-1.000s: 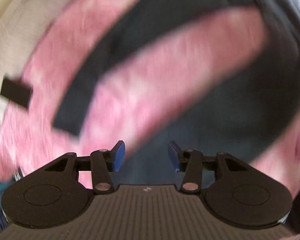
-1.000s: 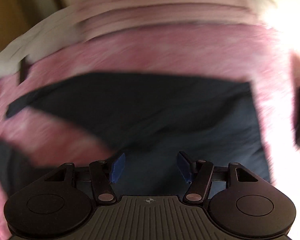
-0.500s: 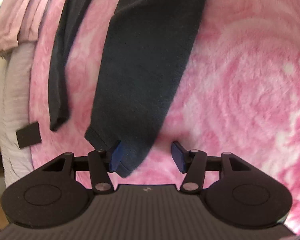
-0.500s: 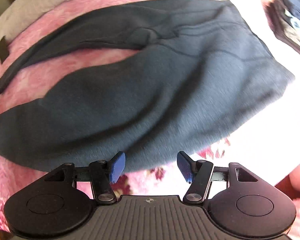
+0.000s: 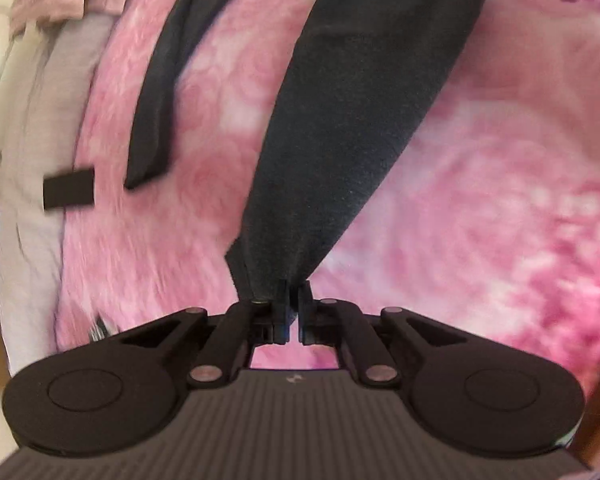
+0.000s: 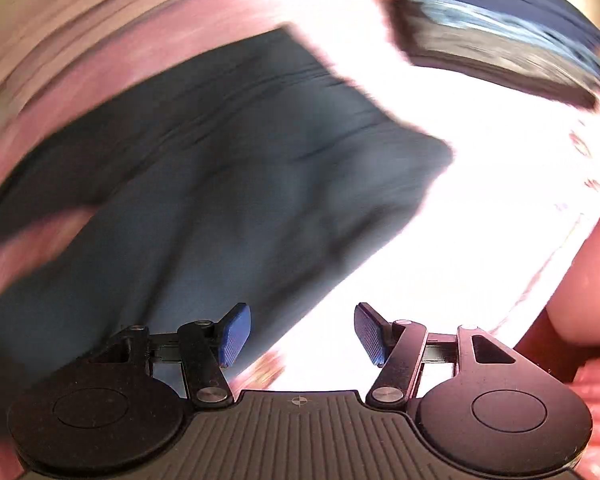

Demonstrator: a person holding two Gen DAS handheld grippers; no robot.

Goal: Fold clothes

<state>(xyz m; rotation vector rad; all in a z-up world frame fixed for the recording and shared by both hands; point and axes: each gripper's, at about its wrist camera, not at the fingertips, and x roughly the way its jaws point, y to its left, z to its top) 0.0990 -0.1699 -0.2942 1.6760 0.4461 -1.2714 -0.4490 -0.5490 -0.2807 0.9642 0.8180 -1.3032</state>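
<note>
On the pink fleece blanket (image 5: 480, 208) covering a bed lies the dark garment (image 5: 352, 128), one leg cuff pinched in the closed left tongs (image 5: 294, 312); the right tongs (image 6: 302, 334) stand open over its wider end, gripping nothing. Risk noted: the left hold takes only the cuff's edge, so a pull could slip it free, and the plush pile may drag the cloth and crease any fold. A grey sheet (image 5: 32, 168) edges the bed, folded clothes (image 6: 500, 36) are stacked nearby, and strong glare washes out the right view.
</note>
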